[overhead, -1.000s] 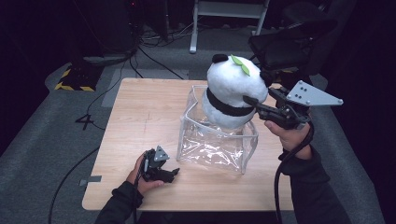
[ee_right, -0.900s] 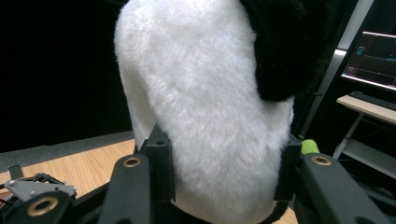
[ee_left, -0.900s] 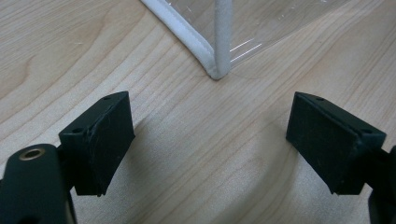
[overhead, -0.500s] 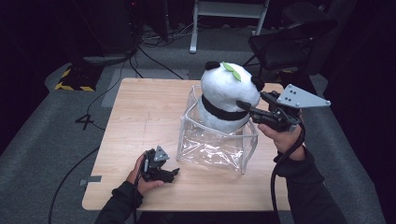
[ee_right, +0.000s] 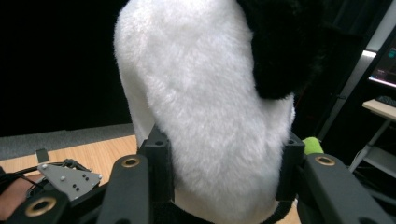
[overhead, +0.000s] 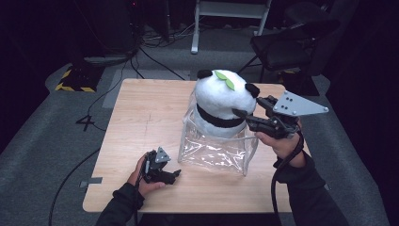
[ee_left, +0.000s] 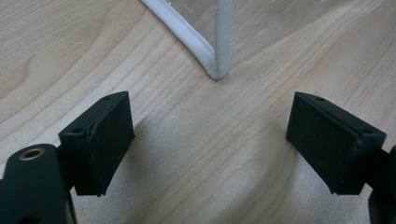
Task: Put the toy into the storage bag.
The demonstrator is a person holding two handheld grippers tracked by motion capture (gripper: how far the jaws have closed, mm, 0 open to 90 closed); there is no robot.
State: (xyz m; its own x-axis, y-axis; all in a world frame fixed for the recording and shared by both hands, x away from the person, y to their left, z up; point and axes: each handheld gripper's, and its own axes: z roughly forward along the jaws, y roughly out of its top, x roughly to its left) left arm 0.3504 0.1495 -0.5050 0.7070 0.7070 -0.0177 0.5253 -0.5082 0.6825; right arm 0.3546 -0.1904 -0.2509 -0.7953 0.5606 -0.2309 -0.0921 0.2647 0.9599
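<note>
On the floor left of the wooden table (overhead: pixel 141 113) a marking reads "4" (overhead: pixel 87 123). Left gripper (overhead: pixel 162 170) rests on the tabletop, jaws apart, empty. Clear plastic bag (overhead: pixel 216 149) stands mid-table, plush panda (overhead: pixel 223 101) lowered partway inside. Right gripper (overhead: pixel 244 117) is clamped on the panda's side.

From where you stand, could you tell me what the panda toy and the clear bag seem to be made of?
Panda toy: soft plush, judging by its fuzzy white and black pile. Clear bag: probably flexible transparent plastic, glossy with creases and glare, edged in white fabric-like piping.
</note>
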